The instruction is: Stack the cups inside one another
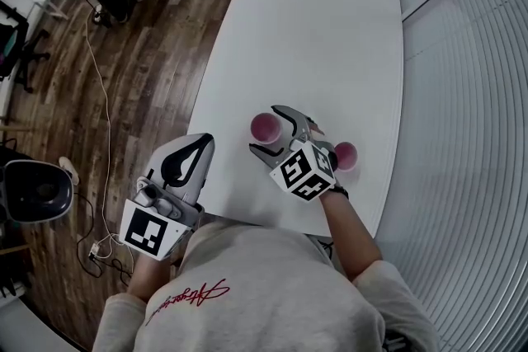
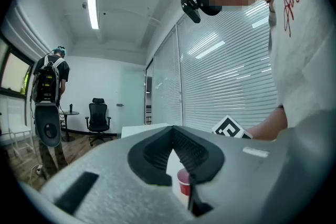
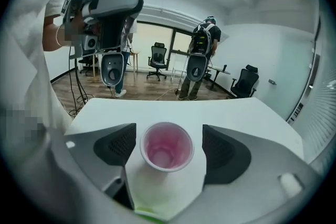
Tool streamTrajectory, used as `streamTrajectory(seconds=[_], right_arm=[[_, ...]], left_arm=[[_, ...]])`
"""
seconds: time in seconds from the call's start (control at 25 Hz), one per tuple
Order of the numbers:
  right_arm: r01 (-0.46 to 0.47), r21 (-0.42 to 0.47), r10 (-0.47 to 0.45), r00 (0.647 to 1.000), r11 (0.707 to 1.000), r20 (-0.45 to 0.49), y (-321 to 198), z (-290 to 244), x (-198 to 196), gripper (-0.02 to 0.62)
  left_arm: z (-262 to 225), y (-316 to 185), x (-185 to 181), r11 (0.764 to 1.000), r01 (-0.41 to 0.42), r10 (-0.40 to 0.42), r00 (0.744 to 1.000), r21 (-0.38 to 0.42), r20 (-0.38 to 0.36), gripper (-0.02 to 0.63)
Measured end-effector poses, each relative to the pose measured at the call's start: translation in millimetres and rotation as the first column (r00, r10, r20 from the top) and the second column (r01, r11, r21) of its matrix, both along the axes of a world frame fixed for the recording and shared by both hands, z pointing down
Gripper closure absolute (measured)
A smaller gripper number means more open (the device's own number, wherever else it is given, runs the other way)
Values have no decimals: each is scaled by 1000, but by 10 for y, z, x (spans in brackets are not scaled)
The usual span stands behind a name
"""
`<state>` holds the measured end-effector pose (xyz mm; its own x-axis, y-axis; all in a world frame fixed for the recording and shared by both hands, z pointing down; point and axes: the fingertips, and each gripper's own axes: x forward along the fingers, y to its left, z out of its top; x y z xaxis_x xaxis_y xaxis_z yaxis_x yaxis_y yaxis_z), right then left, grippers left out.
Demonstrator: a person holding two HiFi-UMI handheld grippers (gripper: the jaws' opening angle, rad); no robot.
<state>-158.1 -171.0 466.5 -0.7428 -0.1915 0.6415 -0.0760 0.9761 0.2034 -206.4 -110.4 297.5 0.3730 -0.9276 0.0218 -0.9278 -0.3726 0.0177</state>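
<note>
straddling the upright pink cup [image 3: 166, 145] on the table [image 1: 330, 29] with wide-open right gripper [image 3: 168, 148], not touching; second cup [image 1: 346, 155] at its 4 o'clock. holding left gripper [image 2: 178, 157] closed, empty. likely light, crushable: pinching gently below rim.

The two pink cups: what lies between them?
In the head view, the right gripper: its open jaws straddle the left pink cup, so one jaw lies between it and the right pink cup.

It was an office: black swivel chairs [image 2: 98, 115] stood on wood-plank flooring [image 1: 148, 53], near a white meeting table [image 1: 322, 37], blind-covered glass partitions [image 2: 226, 76] and ceiling strip lights [image 2: 92, 5].
</note>
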Motion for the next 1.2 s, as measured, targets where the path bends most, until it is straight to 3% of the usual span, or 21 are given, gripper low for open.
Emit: streamTrajectory(seconds=[0.2,0.4,0.56,0.92,1.2], right_arm=[[7,-3,-7,999,1000,-35,-8,75,-13,241],[1,-18,-2,999,1000,-48,-23,100,6,241],[1,-32,-3,998,999,-69,-37,112,15,241],[-6,-90,0,998,996,-67,11,188,-17,230],[-7,-95,0,997,995,-72,-27,219,11,236]], left_arm=[[51,24,-14,1000,-9,9,1000,-14,13,611],[-27,20,18,1000,-8,8,999,-9,-33,611],[-60,28,42,1000,-19,20,1000,4,-14,611],[51,82,1,999,-9,8,1000,-49,-29,611],[118,57,7,995,10,-9,1000,-97,9,611]])
